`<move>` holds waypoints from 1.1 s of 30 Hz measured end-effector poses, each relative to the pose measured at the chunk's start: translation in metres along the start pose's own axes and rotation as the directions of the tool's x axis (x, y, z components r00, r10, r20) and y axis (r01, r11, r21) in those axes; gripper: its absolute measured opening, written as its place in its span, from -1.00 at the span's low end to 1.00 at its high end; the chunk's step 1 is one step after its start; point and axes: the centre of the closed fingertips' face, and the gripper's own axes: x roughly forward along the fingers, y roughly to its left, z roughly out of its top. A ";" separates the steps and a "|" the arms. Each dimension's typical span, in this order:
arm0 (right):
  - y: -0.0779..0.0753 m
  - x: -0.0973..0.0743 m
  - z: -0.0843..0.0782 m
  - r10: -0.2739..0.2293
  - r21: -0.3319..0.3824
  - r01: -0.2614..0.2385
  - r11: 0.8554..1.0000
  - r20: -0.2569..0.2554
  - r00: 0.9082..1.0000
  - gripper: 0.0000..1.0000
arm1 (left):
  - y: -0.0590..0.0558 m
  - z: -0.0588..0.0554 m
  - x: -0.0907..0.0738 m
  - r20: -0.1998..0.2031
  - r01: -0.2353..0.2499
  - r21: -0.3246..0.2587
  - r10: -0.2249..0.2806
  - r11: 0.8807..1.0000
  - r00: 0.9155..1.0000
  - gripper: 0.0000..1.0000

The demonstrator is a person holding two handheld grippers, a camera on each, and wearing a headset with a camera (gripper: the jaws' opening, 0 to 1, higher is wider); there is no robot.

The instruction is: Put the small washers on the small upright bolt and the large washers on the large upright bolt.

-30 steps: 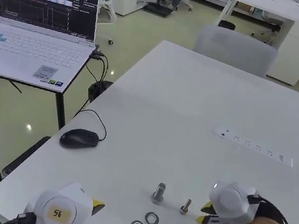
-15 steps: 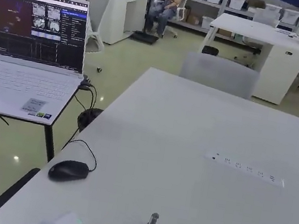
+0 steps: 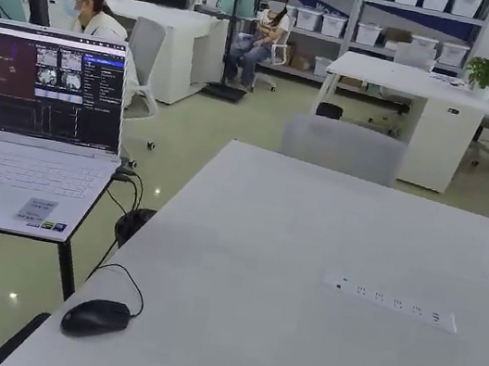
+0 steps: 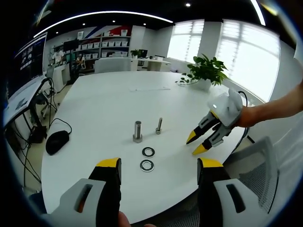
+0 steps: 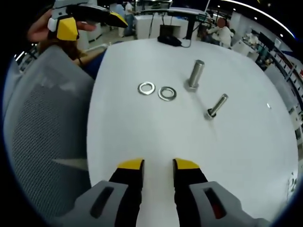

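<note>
1. Your left gripper (image 4: 158, 165) has its jaws spread wide with nothing between them. It hangs over the near edge of the white table (image 4: 94, 109) and faces the bolts.
2. Your right gripper (image 4: 195, 144) has its jaws parted by a narrow gap and grips nothing. In the left gripper view it sits above the table, to the right of the bolts.
3. The large bolt (image 4: 137, 131) stands upright on its head on the table, with a bare shank.
4. The small bolt (image 4: 159, 125) stands upright near the large bolt, apart from it on the right gripper's side. Its shank is also bare.
5. 2 washers lie flat on the table between the left gripper and the large bolt. The far washer (image 4: 148, 152) is closer to the bolt and the near washer (image 4: 147, 165) closer to the jaws. They lie just beside each other with a slim gap between them.
6. You cannot tell which washer is small and which is large.
7. In the head view the large bolt's top sits at the bottom edge. A mouse (image 3: 96, 317) and a power strip (image 3: 391, 302) lie on the table, and a laptop (image 3: 31, 138) sits on a stand to the left.
8. In the right gripper view a mesh chair (image 5: 42, 123) stands against the table edge.
</note>
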 end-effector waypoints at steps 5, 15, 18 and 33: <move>0.004 0.006 0.012 0.021 -0.020 -0.021 1.000 0.024 0.999 -0.45 | -0.003 -0.001 0.000 -0.013 -0.005 0.008 0.005 1.000 1.000 0.29; 0.008 0.013 0.036 0.056 -0.077 -0.053 0.996 0.042 0.998 -0.38 | -0.007 0.002 0.000 -0.015 -0.012 0.018 0.012 1.000 1.000 0.29; 0.007 0.016 0.044 0.059 -0.081 -0.054 0.995 0.055 0.997 -0.38 | -0.007 0.001 -0.002 -0.014 -0.016 0.016 0.016 1.000 1.000 0.29; -0.004 0.028 0.076 0.075 -0.129 -0.067 0.989 0.057 0.996 -0.36 | -0.002 -0.003 -0.008 -0.012 -0.016 0.018 0.016 1.000 1.000 0.29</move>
